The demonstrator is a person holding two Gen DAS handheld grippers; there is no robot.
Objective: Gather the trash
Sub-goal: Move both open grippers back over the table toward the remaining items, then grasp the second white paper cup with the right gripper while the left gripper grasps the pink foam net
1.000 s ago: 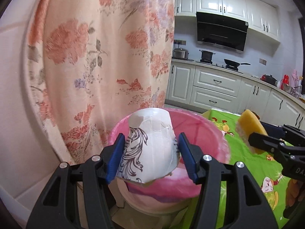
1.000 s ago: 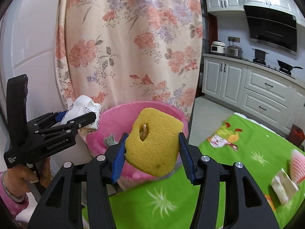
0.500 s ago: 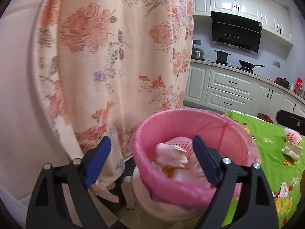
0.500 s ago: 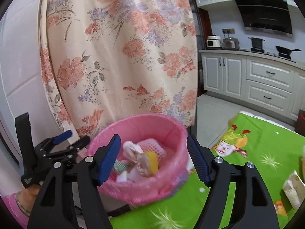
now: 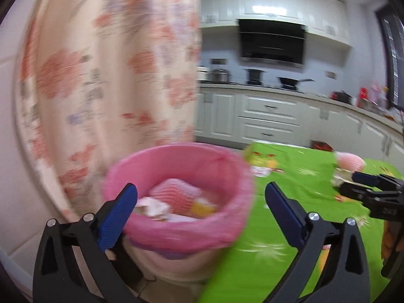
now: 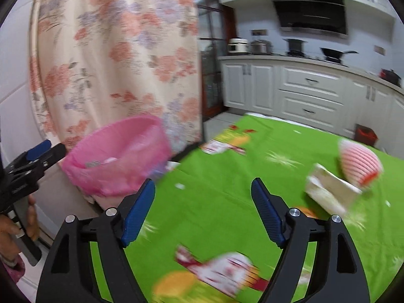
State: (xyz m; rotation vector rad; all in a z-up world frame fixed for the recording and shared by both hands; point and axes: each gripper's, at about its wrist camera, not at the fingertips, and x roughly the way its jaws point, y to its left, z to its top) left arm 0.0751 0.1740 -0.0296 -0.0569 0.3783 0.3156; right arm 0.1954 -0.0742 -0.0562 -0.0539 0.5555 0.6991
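A bin lined with a pink bag stands beside the green table and holds pink foam net, paper and a yellow sponge. My left gripper is open and empty in front of the bin. My right gripper is open and empty above the green tablecloth. On the table to its right lie a crumpled white paper piece and a pink foam net. The bin sits left of it. The right gripper also shows in the left wrist view.
A floral curtain hangs behind the bin. White kitchen cabinets and a stove with pots line the back wall. The left gripper and a hand show at the left edge of the right wrist view.
Both grippers opened and dropped the paper cup and the yellow sponge into the bin. The right gripper has since swung right over the table; the left has drawn back a little.
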